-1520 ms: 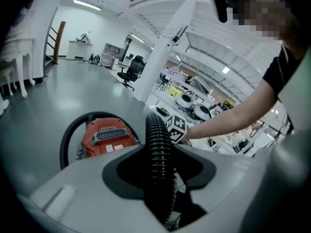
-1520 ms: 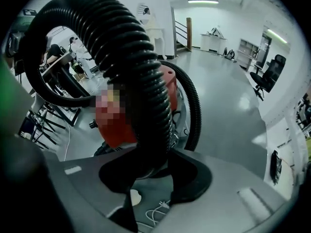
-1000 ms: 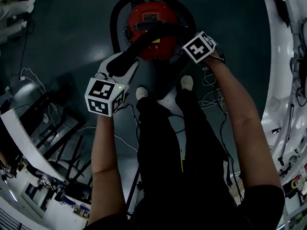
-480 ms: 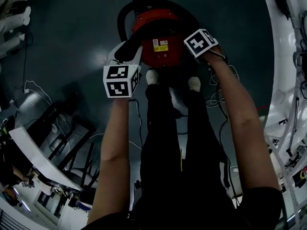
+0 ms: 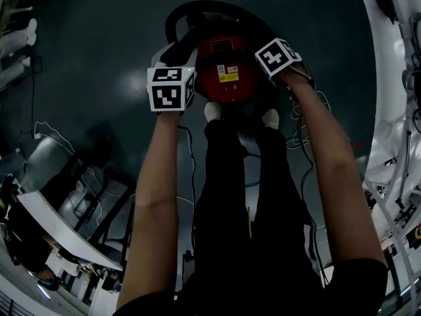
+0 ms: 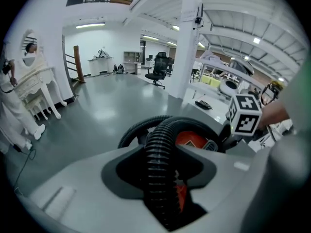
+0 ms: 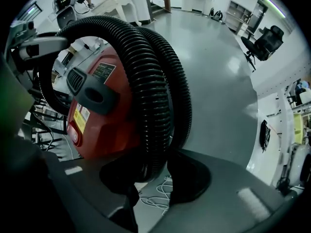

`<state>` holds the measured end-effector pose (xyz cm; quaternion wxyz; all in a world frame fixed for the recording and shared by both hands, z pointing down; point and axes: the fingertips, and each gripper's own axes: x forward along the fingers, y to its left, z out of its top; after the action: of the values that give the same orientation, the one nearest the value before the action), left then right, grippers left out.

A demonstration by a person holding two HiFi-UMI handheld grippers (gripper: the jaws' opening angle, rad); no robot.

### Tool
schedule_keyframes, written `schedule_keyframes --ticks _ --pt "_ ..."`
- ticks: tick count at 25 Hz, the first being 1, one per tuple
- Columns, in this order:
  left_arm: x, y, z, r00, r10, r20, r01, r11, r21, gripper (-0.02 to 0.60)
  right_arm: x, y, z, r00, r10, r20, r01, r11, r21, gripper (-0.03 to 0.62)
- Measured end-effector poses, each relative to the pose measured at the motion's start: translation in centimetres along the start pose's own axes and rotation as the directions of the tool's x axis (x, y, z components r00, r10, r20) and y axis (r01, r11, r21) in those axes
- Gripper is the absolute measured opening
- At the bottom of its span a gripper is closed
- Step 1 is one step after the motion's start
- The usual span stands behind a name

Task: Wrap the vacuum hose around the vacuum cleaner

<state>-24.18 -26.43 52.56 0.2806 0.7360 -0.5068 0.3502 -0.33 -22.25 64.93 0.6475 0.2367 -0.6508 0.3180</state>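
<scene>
A red vacuum cleaner (image 5: pixel 223 68) stands on the dark floor just ahead of the person's feet. Its black ribbed hose (image 5: pixel 197 8) curves around the far side of the body. My left gripper (image 5: pixel 176 50) is at the cleaner's left top, shut on the hose (image 6: pixel 158 169), which runs straight up between the pads toward the red body (image 6: pixel 192 140). My right gripper (image 5: pixel 266 70) is at the cleaner's right side, its jaws under the marker cube. In the right gripper view it (image 7: pixel 153 174) is shut on a hose loop (image 7: pixel 150 96), with a second loop beside it and the red body (image 7: pixel 102 115) to the left.
Loose cables (image 5: pixel 296 120) lie on the floor right of the cleaner. A curved white bench (image 5: pixel 388 78) runs along the right. Dark racks and a white panel (image 5: pixel 59 222) stand at the lower left. White furniture (image 6: pixel 41 89) and an office chair (image 6: pixel 158 72) stand farther off.
The left gripper has carried the hose up and forward from the cleaner's near left to its top left. The right gripper has stayed at the cleaner's right side.
</scene>
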Motion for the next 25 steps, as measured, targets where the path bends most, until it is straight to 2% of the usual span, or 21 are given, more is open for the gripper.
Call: schedule_keyframes --ticks 6,10,13,16,21,25 --pt "2.0 0.2 0.0 1.000 -0.024 -0.003 0.024 0.999 0.028 0.192 0.8 -1.0 0.1 1.000 -0.005 -0.029 0.006 0.999 0.038 0.158" --pt "2.9 0.2 0.2 1.000 -0.008 0.010 0.007 0.993 0.117 0.193 1.4 -1.5 0.1 0.999 -0.014 -0.038 0.016 0.998 0.060 0.158" --pt "3.5 0.4 -0.1 0.999 0.032 0.010 -0.033 0.976 0.215 0.196 2.0 -1.7 0.1 0.999 -0.019 -0.046 0.022 0.997 0.072 0.158" --pt "4.5 0.8 -0.8 0.997 0.081 -0.007 -0.076 0.958 0.277 0.193 2.7 -1.7 0.2 0.998 -0.019 -0.056 0.023 0.997 0.074 0.158" --pt "5.9 0.9 -2.0 0.991 0.120 -0.052 -0.096 0.939 0.330 0.158 3.2 -1.9 0.0 0.997 -0.011 -0.078 0.018 0.996 0.083 0.160" --pt "6.2 1.5 -1.9 0.989 0.141 -0.055 -0.112 0.926 0.360 0.155 3.0 -2.1 0.2 0.997 -0.052 -0.063 0.054 0.998 0.027 0.163"
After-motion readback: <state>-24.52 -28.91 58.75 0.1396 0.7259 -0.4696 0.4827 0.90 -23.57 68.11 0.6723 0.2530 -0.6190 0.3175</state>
